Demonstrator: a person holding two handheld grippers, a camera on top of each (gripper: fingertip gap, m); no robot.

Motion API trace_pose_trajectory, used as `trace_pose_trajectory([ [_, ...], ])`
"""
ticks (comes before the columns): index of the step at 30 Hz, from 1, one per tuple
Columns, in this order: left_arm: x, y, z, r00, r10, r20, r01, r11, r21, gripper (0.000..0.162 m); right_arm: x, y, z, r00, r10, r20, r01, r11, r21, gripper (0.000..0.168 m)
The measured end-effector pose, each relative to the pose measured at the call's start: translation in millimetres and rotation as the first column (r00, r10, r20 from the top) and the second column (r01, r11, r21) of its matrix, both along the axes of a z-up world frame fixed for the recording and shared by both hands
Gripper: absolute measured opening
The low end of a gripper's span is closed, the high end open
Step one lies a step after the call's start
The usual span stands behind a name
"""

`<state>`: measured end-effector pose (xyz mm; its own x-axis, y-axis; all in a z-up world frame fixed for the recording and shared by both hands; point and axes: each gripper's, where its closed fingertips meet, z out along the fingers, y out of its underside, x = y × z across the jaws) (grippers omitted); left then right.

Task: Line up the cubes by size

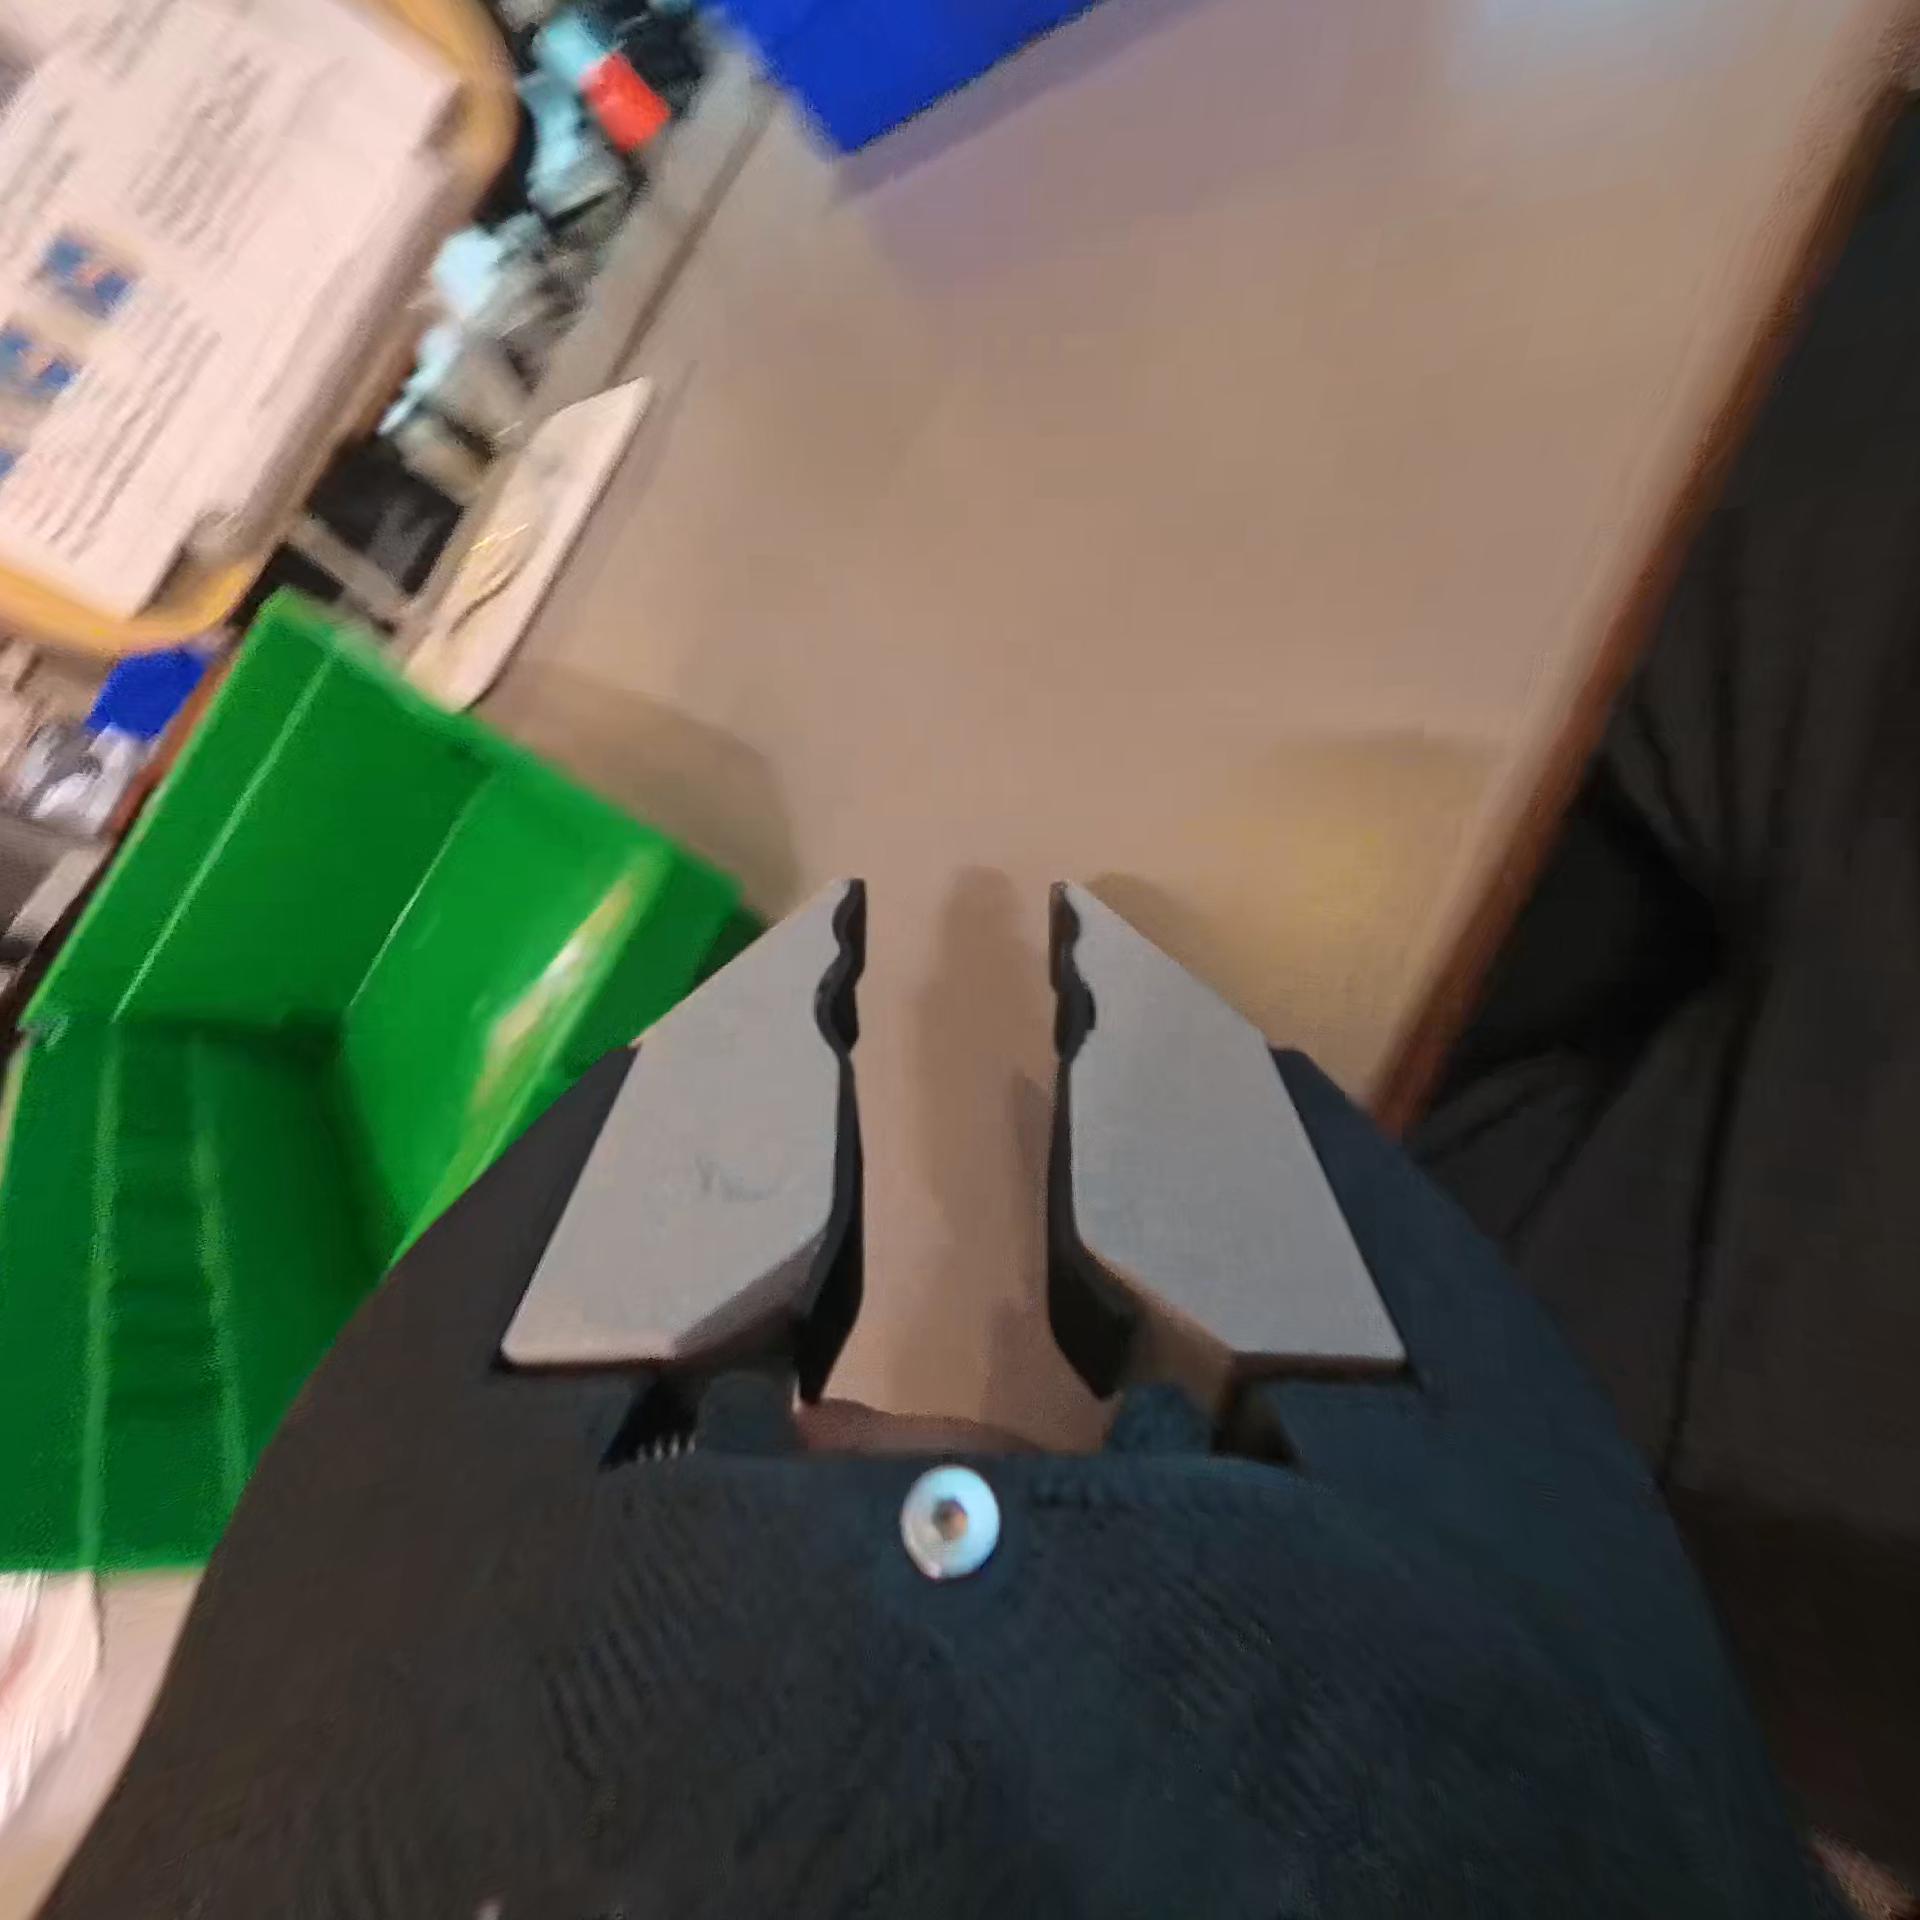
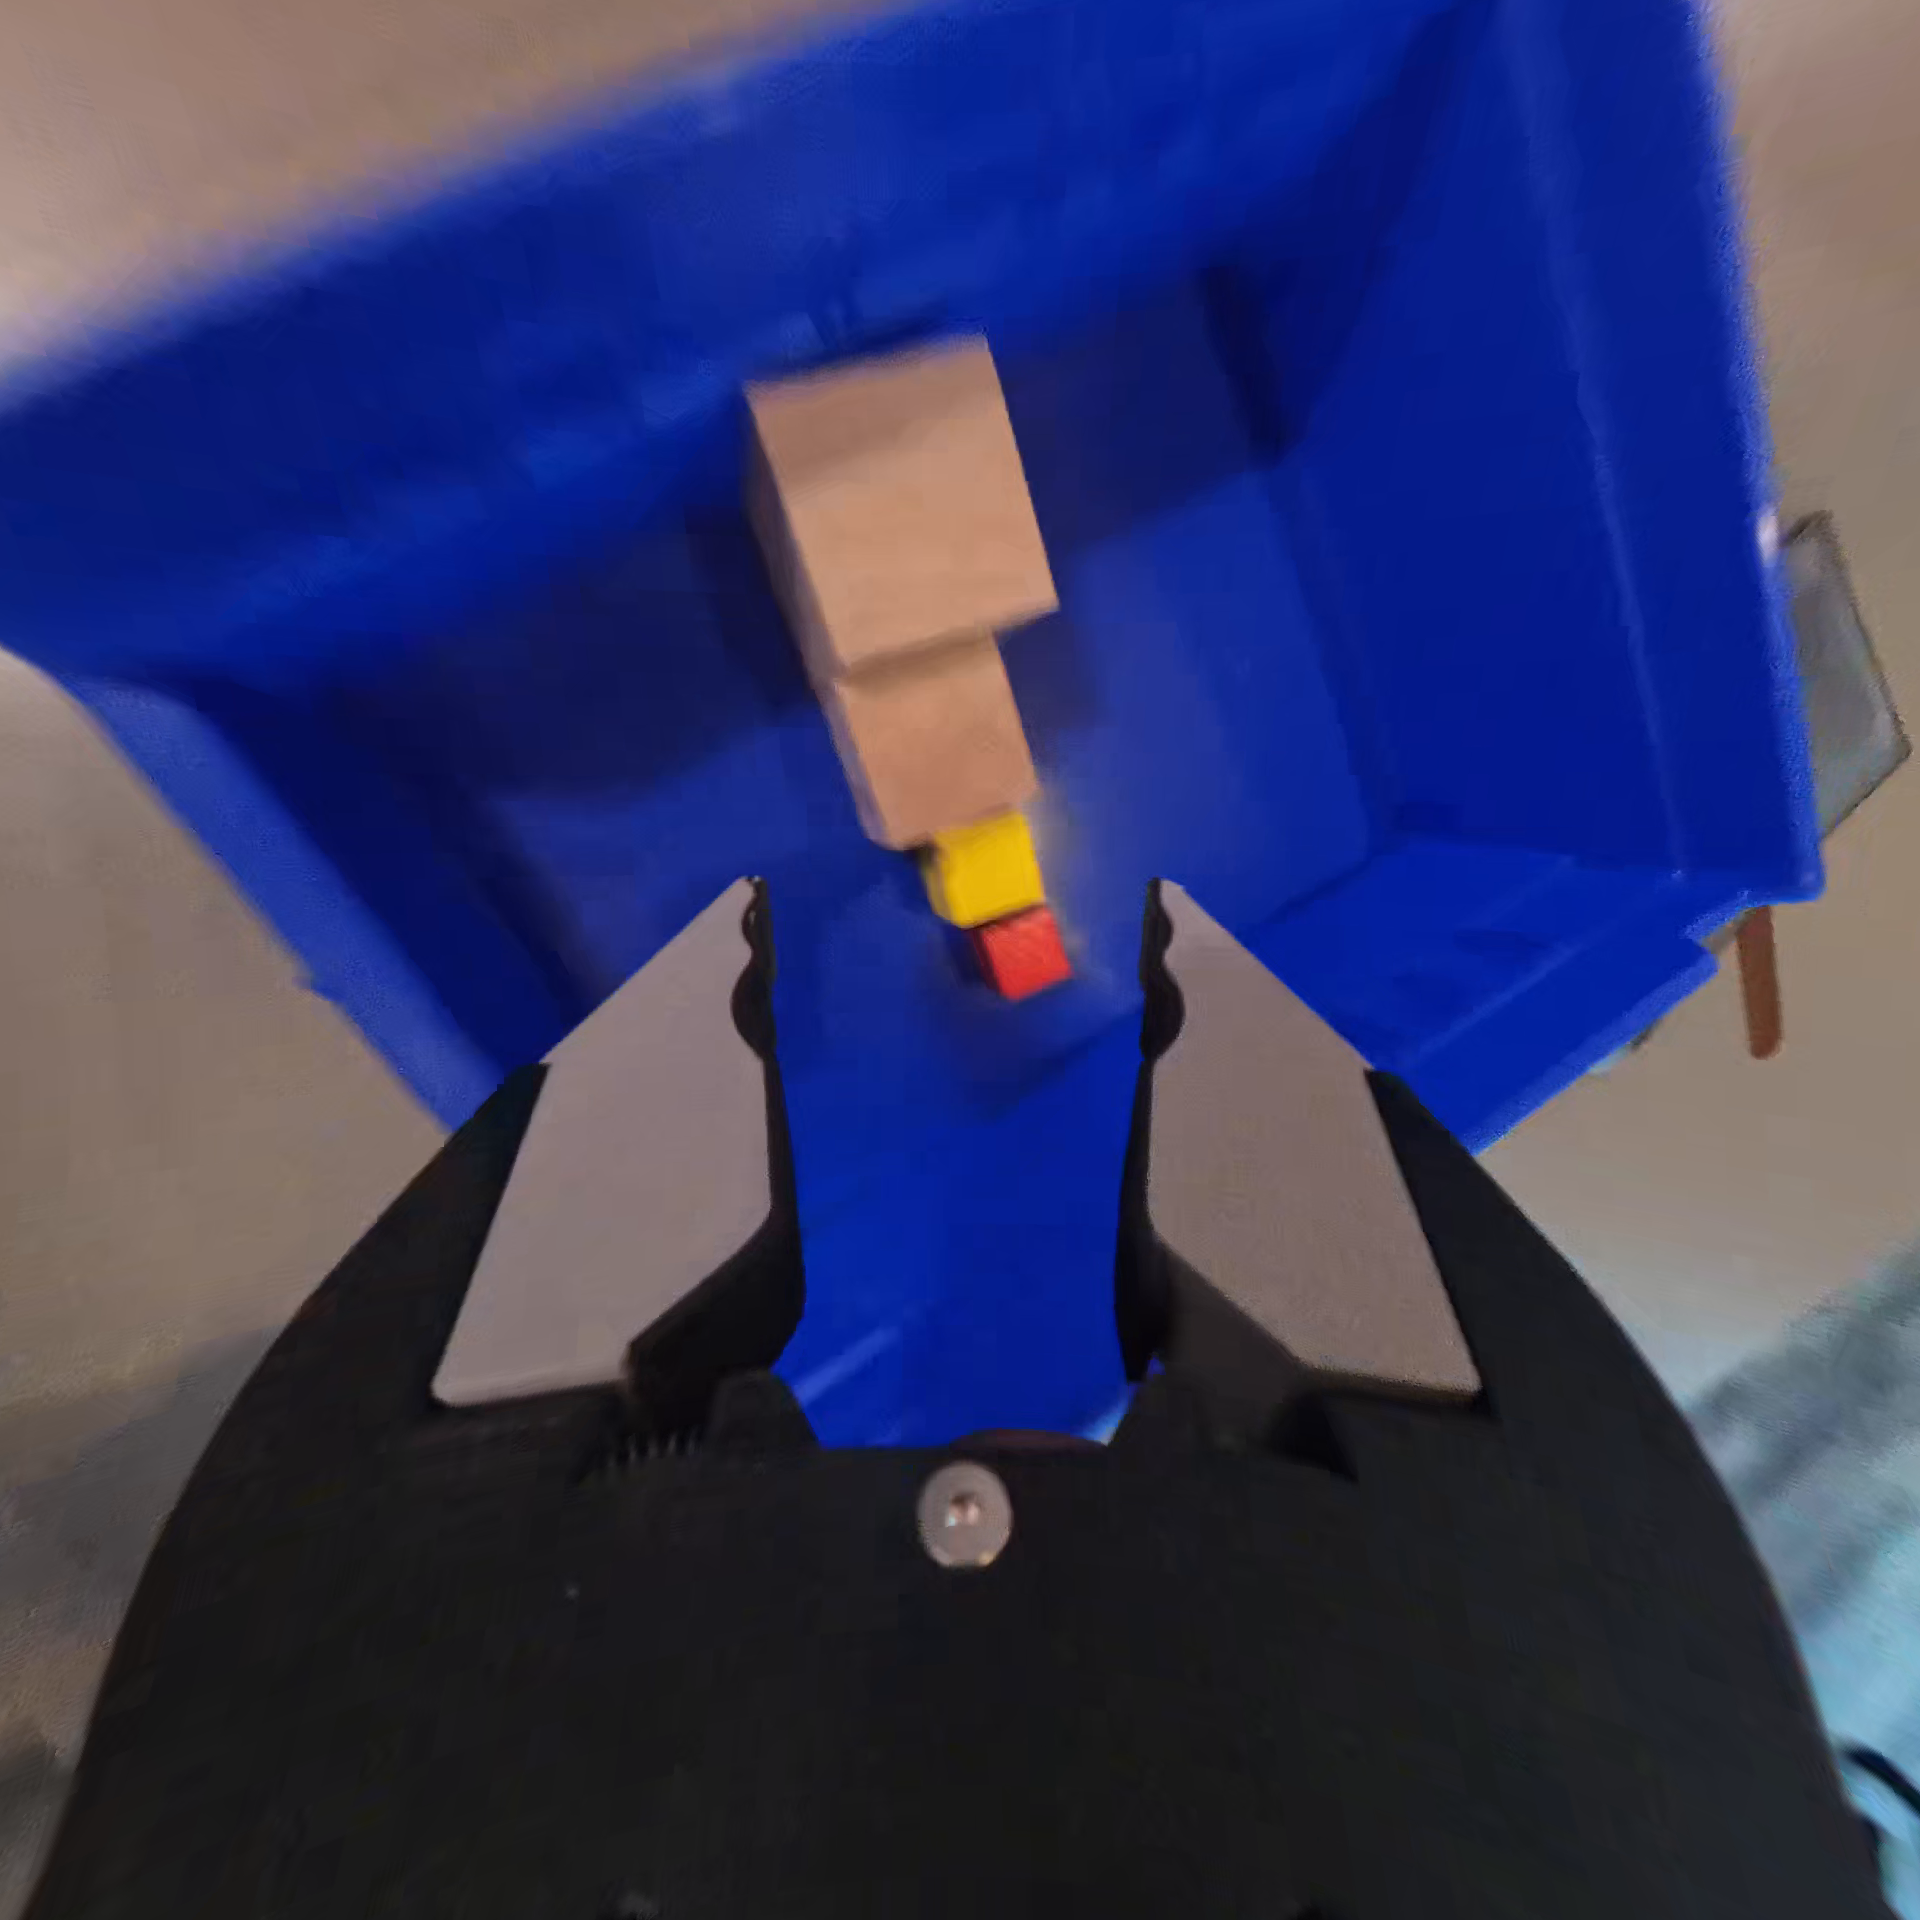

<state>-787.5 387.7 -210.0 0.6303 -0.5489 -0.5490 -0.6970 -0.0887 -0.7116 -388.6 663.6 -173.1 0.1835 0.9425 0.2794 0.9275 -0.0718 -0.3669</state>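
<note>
In the right wrist view several cubes stand in a row inside a blue bin (image 2: 1538,644): a large tan cube (image 2: 894,509) farthest, a smaller tan cube (image 2: 930,748), a yellow cube (image 2: 982,868), and a small red cube (image 2: 1023,954) nearest. My right gripper (image 2: 954,894) is open and empty, its tips just short of the red and yellow cubes. My left gripper (image 1: 956,904) is open and empty over bare tan table (image 1: 1039,520), with no cube in its view.
A green bin (image 1: 312,935) lies left of my left gripper. The table's wooden edge (image 1: 1621,644) runs along the right, with dark fabric beyond. Papers (image 1: 166,281) and clutter sit at the far left. A blue bin corner (image 1: 883,62) shows at the far end.
</note>
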Motion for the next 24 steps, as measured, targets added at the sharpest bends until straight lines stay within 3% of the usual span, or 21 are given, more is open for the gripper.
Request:
trace_pose_trajectory([
  [2, -19.8, 17.3, 22.3, 0.971, 0.165, 0.171, -0.172, 0.985, 0.024, 0.035, -17.4, -24.6, 18.5, 0.983, -0.054, -0.173, 0.061, 0.997, 0.037, 0.074],
  [4, -17.2, 26.7, 41.9, 0.887, 0.218, 0.406, -0.232, 0.973, -0.017, 0.065, -40.5, -57.2, 31.3, 0.920, -0.089, -0.381, 0.108, 0.994, 0.030, 0.079],
  [5, -14.5, 31.5, 46.7, 0.843, 0.244, 0.480, -0.253, 0.966, -0.047, 0.065, -51.7, -74.6, 34.8, 0.874, -0.112, -0.473, 0.127, 0.992, 0.000, 0.078],
  [6, -16.0, 38.2, 47.7, 0.814, 0.293, 0.501, -0.300, 0.951, -0.069, 0.066, -62.9, -90.8, 36.2, 0.818, -0.145, -0.556, 0.142, 0.989, -0.048, 0.079],
  [9, -22.5, 61.2, 42.5, 0.818, 0.405, 0.408, -0.428, 0.903, -0.039, 0.077, -91.9, -124.0, 31.2, 0.649, -0.277, -0.708, 0.187, 0.961, -0.204, 0.087],
  [12, -23.0, 86.9, 44.4, 0.774, 0.485, 0.407, -0.515, 0.856, -0.039, 0.077, -100.3, -121.6, 3.4, 0.584, -0.407, -0.702, 0.347, 0.907, -0.238, 0.086],
  [15, -28.1, 113.3, 39.3, 0.764, 0.557, 0.326, -0.586, 0.810, -0.011, 0.052, -97.3, -105.0, -17.0, 0.573, -0.469, -0.673, 0.497, 0.851, -0.170, 0.085],
  [18, -42.0, 132.2, 19.9, 0.735, 0.636, 0.235, -0.642, 0.764, -0.061, 0.023, -93.8, -91.8, -14.4, 0.521, -0.494, -0.696, 0.571, 0.808, -0.146, 0.067],
  [19, -47.0, 134.6, 23.0, 0.724, 0.648, 0.235, -0.657, 0.752, -0.048, 0.008, -94.6, -91.3, -12.9, 0.513, -0.500, -0.698, 0.568, 0.807, -0.160, 0.050],
  [21, -49.6, 135.3, 24.4, 0.713, 0.644, 0.278, -0.642, 0.759, -0.112, 0.003, -87.5, -87.1, -14.5, 0.540, -0.502, -0.676, 0.593, 0.796, -0.117, 0.018],
  [24, -56.9, 130.3, 37.7, 0.697, 0.626, 0.350, -0.627, 0.769, -0.125, 0.002, -84.8, -87.4, -14.3, 0.537, -0.514, -0.669, 0.638, 0.766, -0.077, 0.013],
])
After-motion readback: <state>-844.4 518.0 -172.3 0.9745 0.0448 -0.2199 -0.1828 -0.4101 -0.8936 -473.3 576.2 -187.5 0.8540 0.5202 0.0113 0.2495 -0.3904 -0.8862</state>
